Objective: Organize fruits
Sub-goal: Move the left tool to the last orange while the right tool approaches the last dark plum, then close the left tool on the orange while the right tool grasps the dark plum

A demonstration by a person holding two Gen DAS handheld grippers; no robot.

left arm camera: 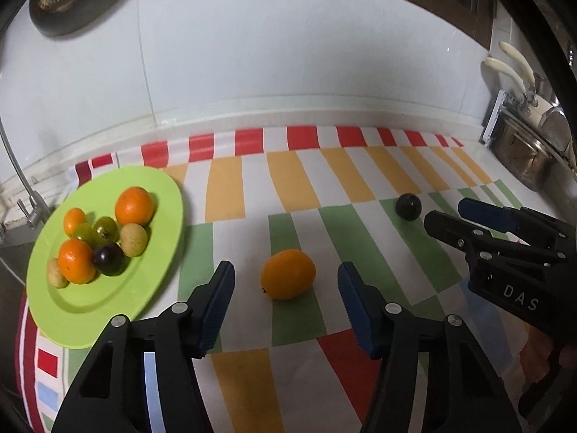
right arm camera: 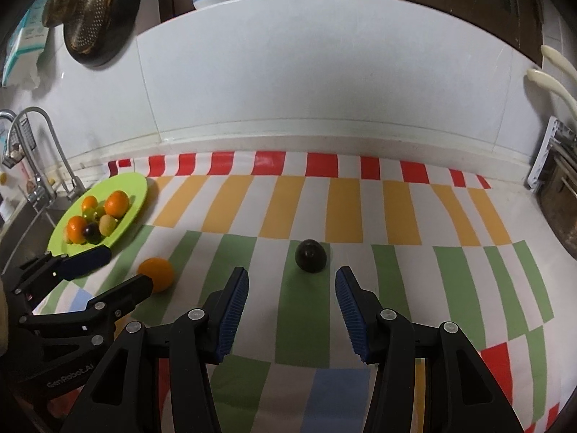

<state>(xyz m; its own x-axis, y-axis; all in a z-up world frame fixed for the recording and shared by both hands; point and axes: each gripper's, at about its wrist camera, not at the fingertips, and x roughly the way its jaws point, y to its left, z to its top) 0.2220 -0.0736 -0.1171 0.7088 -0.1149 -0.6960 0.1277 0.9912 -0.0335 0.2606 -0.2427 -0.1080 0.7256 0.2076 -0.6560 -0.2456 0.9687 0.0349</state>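
A green plate (left arm camera: 151, 288) at the left holds several fruits: oranges, green grapes, a dark plum and tan round fruits. It also shows in the right wrist view (right arm camera: 139, 191). A loose orange (left arm camera: 287, 274) lies on the striped cloth just ahead of my open left gripper (left arm camera: 285, 285), between its fingers' line. A dark plum (right arm camera: 311, 255) lies just ahead of my open right gripper (right arm camera: 292, 285). In the left wrist view the plum (left arm camera: 408, 206) sits beside the right gripper (left arm camera: 447, 213). The left gripper (right arm camera: 122, 267) shows by the orange (right arm camera: 158, 272).
A striped cloth (right arm camera: 360, 209) covers the counter. A faucet (right arm camera: 47, 151) and sink stand left of the plate. A metal pot (left arm camera: 523, 158) and a rack with cream-handled utensils (left arm camera: 512, 68) stand at the right. A white tiled wall rises behind.
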